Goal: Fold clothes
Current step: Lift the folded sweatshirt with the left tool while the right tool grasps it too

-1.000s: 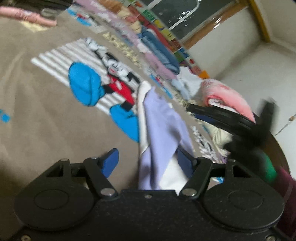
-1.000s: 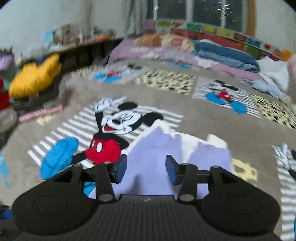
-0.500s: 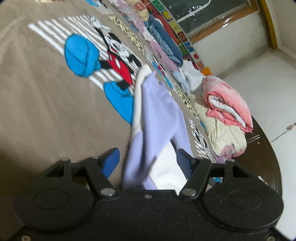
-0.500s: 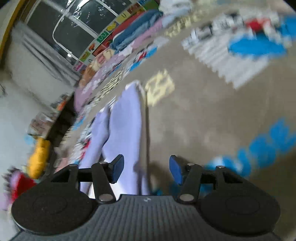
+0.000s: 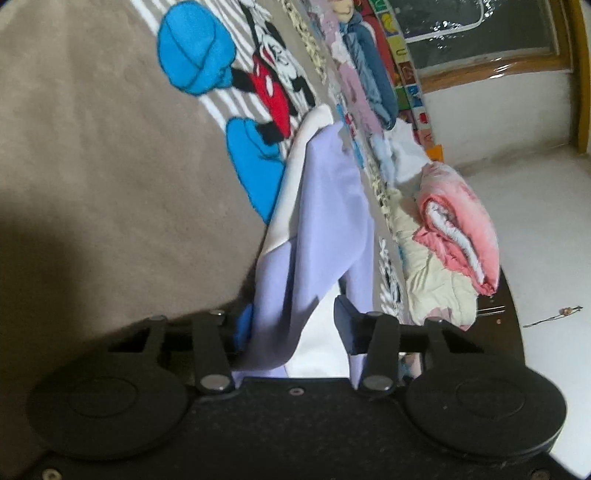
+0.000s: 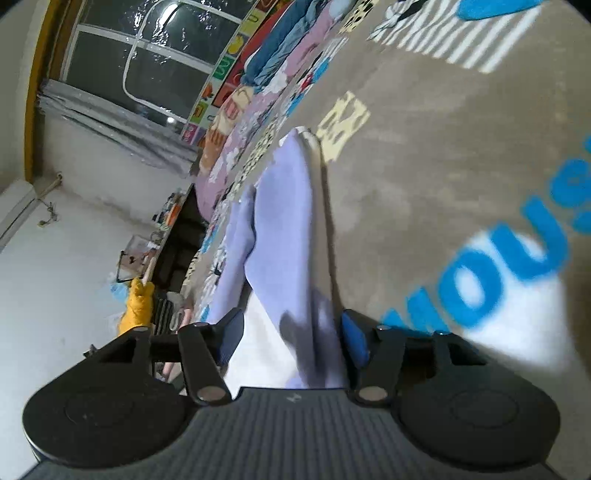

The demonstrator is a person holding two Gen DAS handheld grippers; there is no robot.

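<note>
A lavender and white garment (image 5: 325,206) lies in a long bunched strip on a brown blanket (image 5: 92,166) printed with a cartoon mouse. My left gripper (image 5: 294,325) sits at the strip's near end. Its jaws are closing with the cloth between the blue pads (image 5: 242,326), loosely filling the gap. In the right wrist view the same garment (image 6: 280,221) runs away from my right gripper (image 6: 291,339). That gripper stands open low over the blanket (image 6: 424,166), with a lavender fold and white cloth between its fingers.
A rolled pink cloth (image 5: 458,221) rests on a cream quilt (image 5: 432,280) at the blanket's edge. Blue and pink clothes (image 5: 369,74) line the far side under a window (image 5: 480,33). A yellow bundle (image 6: 138,306) and dark shelves (image 6: 181,240) stand beyond the bed.
The left jaws have narrowed around the garment's end and that view has rolled. The right gripper has dropped and rolled sideways, going from above the garment to low at its end.
</note>
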